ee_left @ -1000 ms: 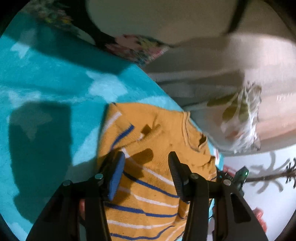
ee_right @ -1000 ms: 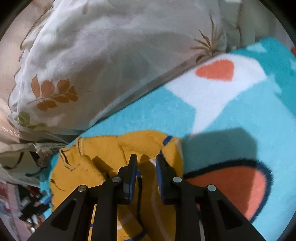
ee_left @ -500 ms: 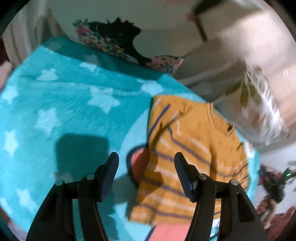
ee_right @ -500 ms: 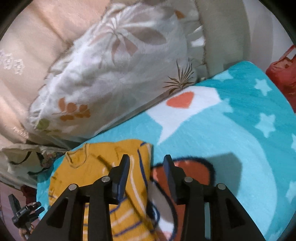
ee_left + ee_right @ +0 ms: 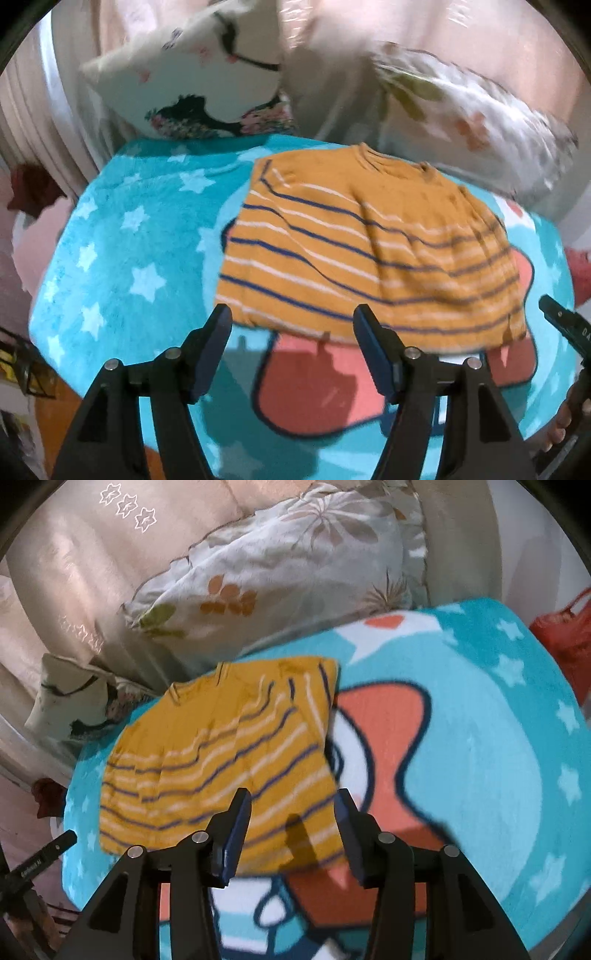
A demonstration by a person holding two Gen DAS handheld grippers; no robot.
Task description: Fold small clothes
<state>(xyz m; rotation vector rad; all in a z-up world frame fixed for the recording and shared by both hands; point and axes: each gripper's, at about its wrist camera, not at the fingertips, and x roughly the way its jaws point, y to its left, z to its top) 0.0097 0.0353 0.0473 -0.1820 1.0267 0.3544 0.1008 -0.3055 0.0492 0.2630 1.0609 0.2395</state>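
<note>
Side folds appear complete: the striped mustard knit sweater (image 5: 369, 254) lies as a flat rectangle on the fleecy turquoise star blanket (image 5: 122, 258), collar toward the leaf-print pillow (image 5: 280, 572). Left gripper (image 5: 291, 347) and right gripper (image 5: 291, 827) are both opening, nothing between them. Likely next: pinch the hem corners and fold toward the collar.

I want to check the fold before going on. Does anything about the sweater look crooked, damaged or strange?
Nothing stands out. The sweater lies flat on the blanket as a tidy rectangle, sleeves tucked out of sight, collar toward the pillows. Only soft wrinkles cross its stripes. Motion blur hides fine detail, so small damage cannot be ruled out.
</note>
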